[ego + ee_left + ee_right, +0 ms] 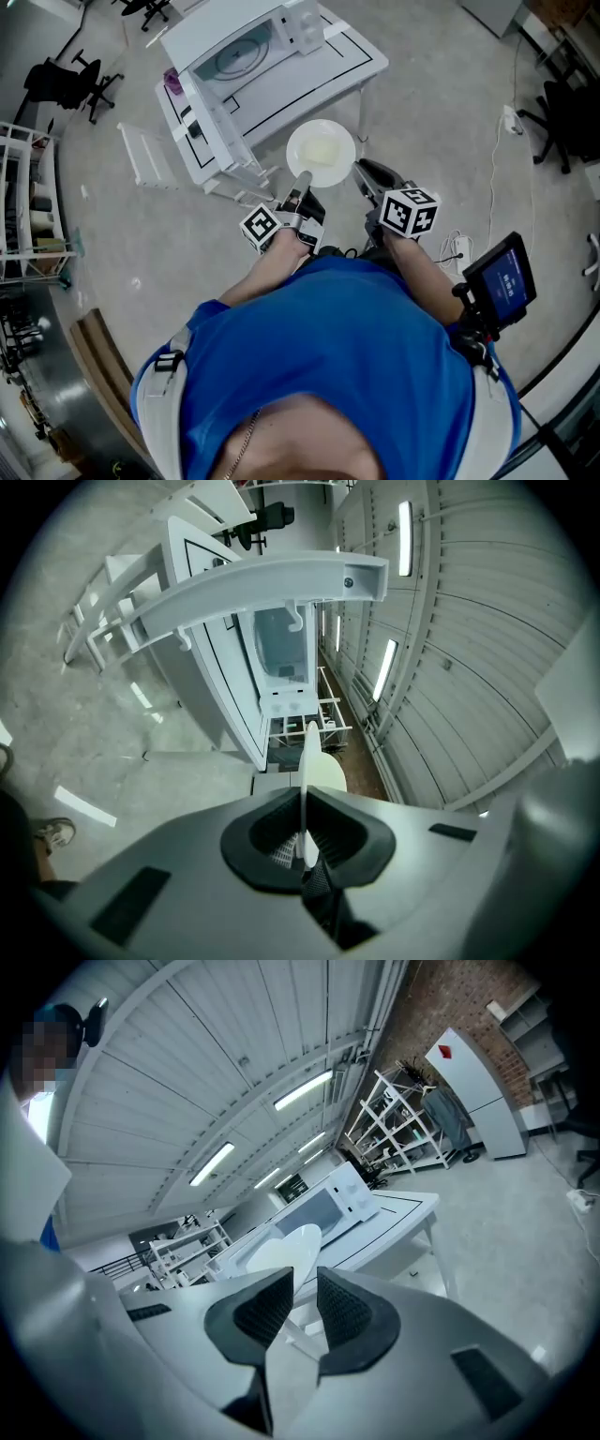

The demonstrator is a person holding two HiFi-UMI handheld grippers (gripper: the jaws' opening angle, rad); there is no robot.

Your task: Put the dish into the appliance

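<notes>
A white plate (321, 153) hangs in the air just in front of the white table (323, 75). My left gripper (302, 180) is shut on its near rim. In the left gripper view the plate (310, 761) stands edge-on between the pads, and my left gripper (306, 841) points at the microwave (281, 653). The microwave (246, 45) sits on the table with its door (199, 127) swung open toward me. My right gripper (370, 178) is beside the plate on the right, open and holding nothing. In the right gripper view the plate (281, 1246) lies beyond the right gripper (302, 1305).
A white rack (145, 155) stands on the floor left of the table. Office chairs (70, 82) and shelves (28, 202) are at the far left. A small screen (502, 277) sits at the person's right side, with cables (459, 248) on the floor.
</notes>
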